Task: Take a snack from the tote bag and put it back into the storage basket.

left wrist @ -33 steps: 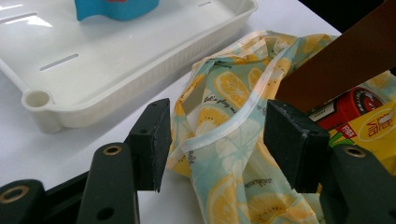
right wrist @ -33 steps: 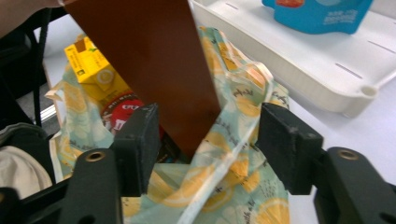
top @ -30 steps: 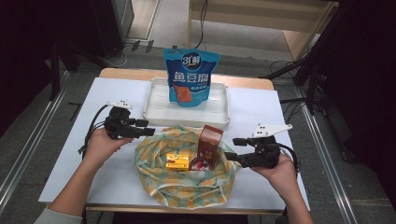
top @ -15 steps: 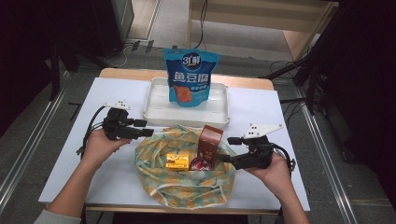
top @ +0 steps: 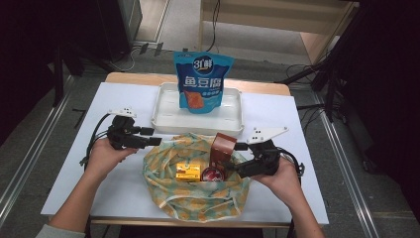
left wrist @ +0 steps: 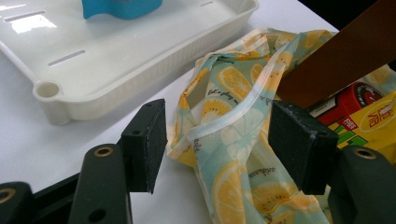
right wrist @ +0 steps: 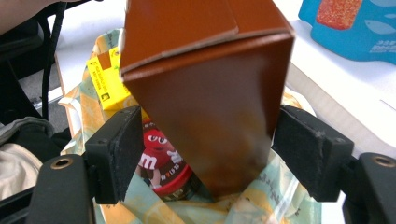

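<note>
A lemon-print cloth bag (top: pixel 194 197) lies open at the table's front and holds a tall brown box (top: pixel 223 148), a yellow box (top: pixel 187 171) and a red candy tin (top: pixel 212 174). My left gripper (top: pixel 152 137) is at the bag's left rim. Its jaws have just been opening, and the fabric edge (left wrist: pixel 224 126) lies loose between the pads (left wrist: pixel 148 140). My right gripper (right wrist: pixel 212 154) straddles the brown box (right wrist: pixel 205 102). Its jaws have also just been opening, and a gap shows beside the left pad (right wrist: pixel 119 151).
A white tray (top: pixel 168 119) sits behind the bag with a blue snack pouch (top: pixel 203 87) standing in it. Bare white table lies at the left and right. Cables trail from both grippers toward the table edges.
My right hand has slid left, closer to the brown box, and its jaws stand wider. The left hand has stayed put at the bag's rim.
</note>
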A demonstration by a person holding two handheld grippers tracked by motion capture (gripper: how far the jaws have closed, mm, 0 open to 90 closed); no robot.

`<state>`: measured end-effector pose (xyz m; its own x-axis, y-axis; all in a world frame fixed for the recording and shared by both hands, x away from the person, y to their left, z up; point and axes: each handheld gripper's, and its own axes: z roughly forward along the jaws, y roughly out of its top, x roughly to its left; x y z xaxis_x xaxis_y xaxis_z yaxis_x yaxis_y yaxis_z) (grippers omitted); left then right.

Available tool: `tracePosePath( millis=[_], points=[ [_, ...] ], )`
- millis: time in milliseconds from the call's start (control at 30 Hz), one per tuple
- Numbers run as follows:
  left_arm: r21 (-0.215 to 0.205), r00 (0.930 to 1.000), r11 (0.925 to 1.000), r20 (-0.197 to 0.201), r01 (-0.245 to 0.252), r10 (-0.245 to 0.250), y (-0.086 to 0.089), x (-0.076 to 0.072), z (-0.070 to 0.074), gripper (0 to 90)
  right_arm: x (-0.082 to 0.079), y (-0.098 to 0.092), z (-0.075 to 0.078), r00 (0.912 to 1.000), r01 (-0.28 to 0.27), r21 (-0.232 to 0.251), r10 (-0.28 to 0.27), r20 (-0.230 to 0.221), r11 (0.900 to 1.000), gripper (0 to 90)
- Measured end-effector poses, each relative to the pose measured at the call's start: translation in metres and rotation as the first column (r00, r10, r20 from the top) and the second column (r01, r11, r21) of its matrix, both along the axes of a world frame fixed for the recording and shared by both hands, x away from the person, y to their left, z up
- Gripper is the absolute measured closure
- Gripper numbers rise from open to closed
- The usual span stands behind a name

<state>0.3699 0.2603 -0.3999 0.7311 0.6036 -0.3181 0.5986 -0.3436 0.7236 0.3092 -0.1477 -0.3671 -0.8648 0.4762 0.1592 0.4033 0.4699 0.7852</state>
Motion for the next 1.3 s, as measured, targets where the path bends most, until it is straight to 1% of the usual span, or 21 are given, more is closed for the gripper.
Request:
tracePosePath(
  millis=[100,167,300,500,667,733,833,867,967,1167,1300],
  points=[
    [0.002,1.0,1.0,0.0,0.002,-0.002,-0.001,-0.001,0.0,37.9,0.002,0.005,0.002,1.0,0.0,-0.005,0.0,-0.002,1.0,25.4],
    [-0.011,1.0,0.9999,0.002,0.004,-0.004,-0.001,-0.001,0.0,37.8,0.003,0.007,0.004,1.0,0.0,-0.006,0.0,-0.003,1.0,25.4],
    [-0.006,1.0,1.0,0.004,0.0,0.0,0.0,-0.002,0.0,37.8,0.005,0.009,0.006,1.0,0.004,-0.002,-0.004,-0.008,1.0,25.5],
    [-0.011,1.0,0.9999,0.007,-0.004,0.004,0.001,-0.002,0.0,37.8,0.008,0.018,0.011,1.0,-0.004,-0.009,0.004,0.003,1.0,26.3],
    [-0.022,0.9999,0.9997,0.012,-0.006,0.006,0.003,-0.002,0.001,38.0,0.011,0.023,0.016,0.9997,-0.018,-0.016,0.018,0.013,1.0,29.7],
    [-0.02,0.9999,0.9998,0.013,-0.007,0.007,0.003,-0.002,0.0,38.0,0.012,0.025,0.017,0.9998,-0.019,-0.021,0.019,0.009,1.0,31.4],
    [-0.025,0.9999,0.9997,0.01,-0.007,0.008,0.004,-0.002,0.0,37.9,0.012,0.026,0.018,0.9997,-0.018,-0.025,0.019,0.015,1.0,33.1],
    [-0.024,0.9999,0.9997,0.011,-0.004,0.004,0.004,-0.002,0.0,38.0,0.013,0.026,0.018,0.9996,-0.023,-0.027,0.024,0.015,0.999,35.2],
    [-0.038,0.9998,0.9993,0.019,0.004,-0.004,0.004,-0.004,0.0,38.0,0.015,0.026,0.018,0.9995,-0.024,-0.03,0.025,0.021,0.999,36.1],
    [-0.029,1.0,0.9996,0.009,0.003,-0.002,0.004,-0.005,-0.001,37.8,0.017,0.024,0.018,0.9997,-0.012,-0.027,0.012,0.022,1.0,38.6],
    [-0.028,1.0,0.9996,0.009,-0.001,0.001,0.005,-0.006,-0.001,37.7,0.016,0.024,0.02,0.9994,-0.014,-0.022,0.014,0.032,1.0,39.3]
  ],
)
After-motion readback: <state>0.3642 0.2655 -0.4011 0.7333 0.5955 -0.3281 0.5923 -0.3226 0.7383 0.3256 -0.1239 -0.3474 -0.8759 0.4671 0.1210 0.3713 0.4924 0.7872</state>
